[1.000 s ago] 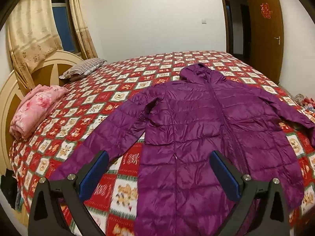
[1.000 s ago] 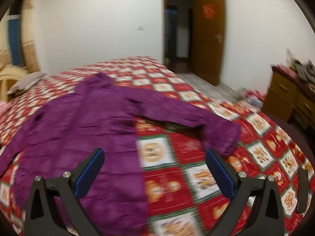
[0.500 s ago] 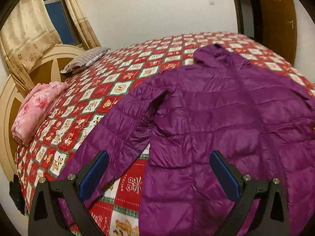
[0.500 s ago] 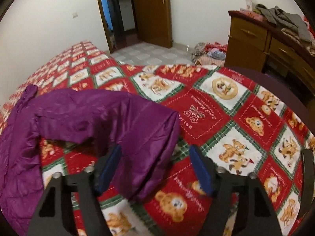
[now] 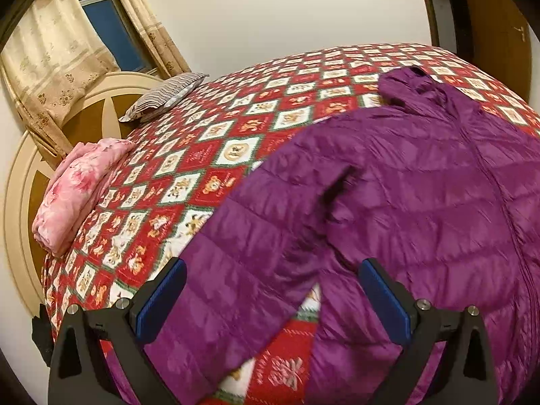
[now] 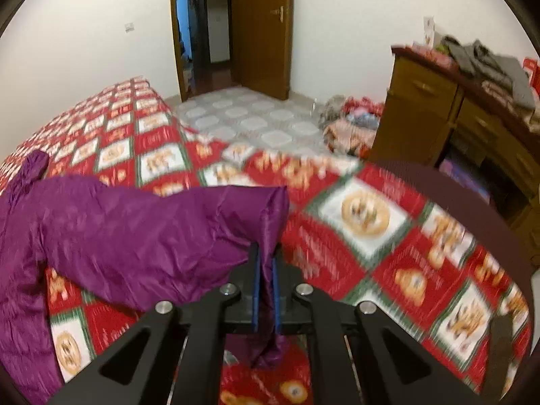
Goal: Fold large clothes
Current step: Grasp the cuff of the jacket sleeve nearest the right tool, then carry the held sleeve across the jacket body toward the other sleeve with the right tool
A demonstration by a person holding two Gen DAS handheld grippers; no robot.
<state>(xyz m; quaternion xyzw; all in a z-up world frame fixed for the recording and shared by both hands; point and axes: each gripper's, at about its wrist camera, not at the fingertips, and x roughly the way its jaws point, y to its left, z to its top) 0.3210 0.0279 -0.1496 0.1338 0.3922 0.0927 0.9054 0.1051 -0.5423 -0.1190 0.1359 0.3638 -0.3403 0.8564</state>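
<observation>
Lying lengthwise, jacket [image 5: 422, 202] hood farthest

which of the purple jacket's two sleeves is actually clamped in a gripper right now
The sleeve in the right wrist view: the right gripper is shut on its cuff. The other sleeve only lies between the left gripper's open jaws.

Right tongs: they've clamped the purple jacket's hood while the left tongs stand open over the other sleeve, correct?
Not the hood. The right wrist view shows the right tongs shut on the cuff end of the purple jacket's sleeve; the hood lies far off on the bedspread. The left tongs do stand open over the other sleeve.
</observation>
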